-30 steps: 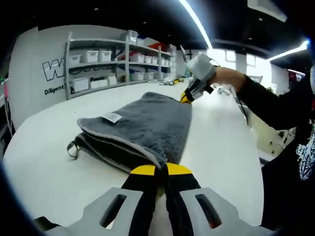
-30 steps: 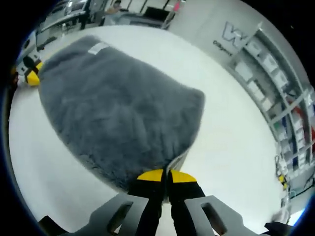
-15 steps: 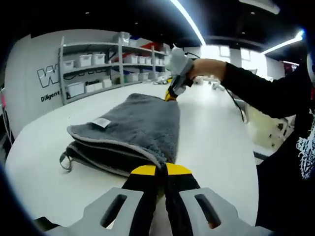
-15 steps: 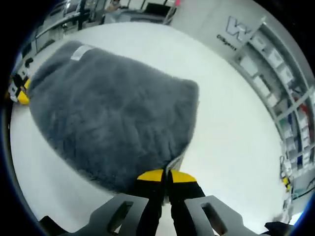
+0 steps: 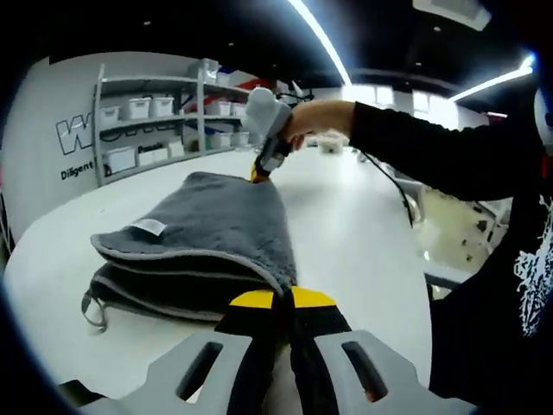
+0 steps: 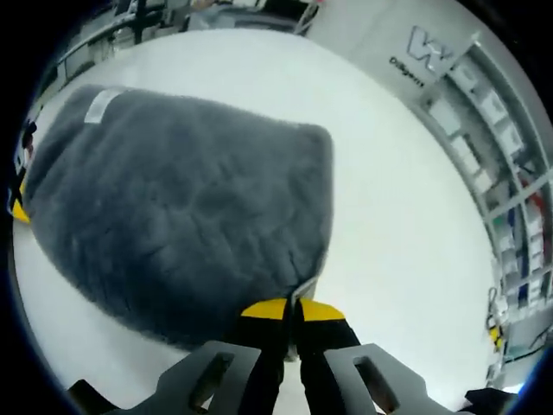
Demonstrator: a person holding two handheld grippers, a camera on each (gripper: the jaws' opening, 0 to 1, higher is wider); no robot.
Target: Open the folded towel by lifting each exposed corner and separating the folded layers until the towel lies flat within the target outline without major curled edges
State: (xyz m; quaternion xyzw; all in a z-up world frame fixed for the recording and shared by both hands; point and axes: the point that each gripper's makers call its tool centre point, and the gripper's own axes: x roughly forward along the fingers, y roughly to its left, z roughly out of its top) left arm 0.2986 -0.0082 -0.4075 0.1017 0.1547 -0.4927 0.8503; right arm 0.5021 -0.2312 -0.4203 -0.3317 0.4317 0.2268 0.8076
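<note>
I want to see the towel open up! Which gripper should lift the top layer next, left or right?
Probably both together. The left gripper and the right gripper each pinch a corner of the gray towel's top layer. Left has a slight edge: the folded layers gape beside it.

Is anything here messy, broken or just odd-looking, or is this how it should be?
Nothing looks damaged or spilled. The fluffy grey towel is only half opened: its top layer is lifted off the folded layers beneath, pinched at two corners by the left gripper and the right gripper above the white table.
</note>
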